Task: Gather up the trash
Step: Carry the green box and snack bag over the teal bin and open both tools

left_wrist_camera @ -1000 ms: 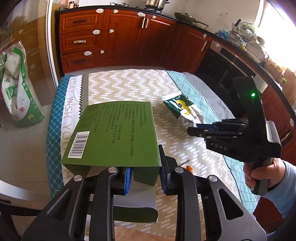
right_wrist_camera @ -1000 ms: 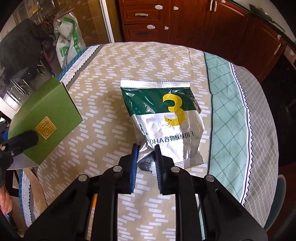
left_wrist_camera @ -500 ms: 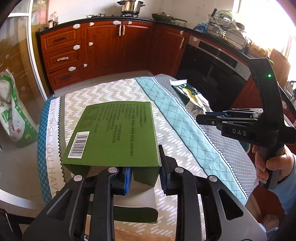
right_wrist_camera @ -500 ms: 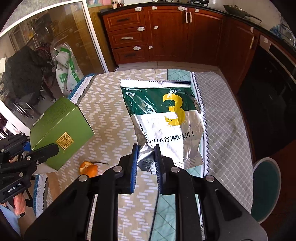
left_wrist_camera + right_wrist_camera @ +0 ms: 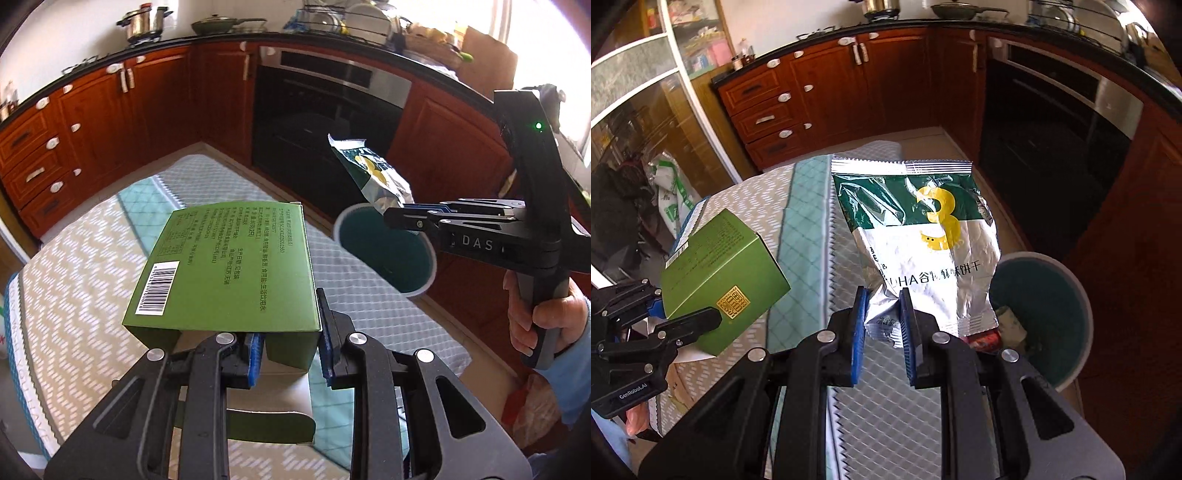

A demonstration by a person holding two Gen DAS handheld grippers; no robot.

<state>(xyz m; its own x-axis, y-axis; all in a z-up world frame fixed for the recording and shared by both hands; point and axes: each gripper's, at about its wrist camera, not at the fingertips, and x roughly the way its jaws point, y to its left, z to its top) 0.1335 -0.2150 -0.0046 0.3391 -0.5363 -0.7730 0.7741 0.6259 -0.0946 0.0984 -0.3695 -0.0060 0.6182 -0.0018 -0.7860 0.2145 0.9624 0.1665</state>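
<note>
Left gripper clamped on flap of the green cardboard box with barcode and printed text; box held up off the table with patterned tablecloth, tilted, open end toward camera. Right gripper closed on bottom edge of the crinkled silver-and-green foil snack bag with yellow "3"; bag hangs in the air past the table's edge, partly over the round bin with white rim and dark teal inside. Bin stands on the floor just beside the table, some trash already in it, incl. a red item. In left wrist view, right gripper seen side-on, a hand on its handle, bag above the bin. Behind: reddish wood cabinets, black built-in oven.
</note>
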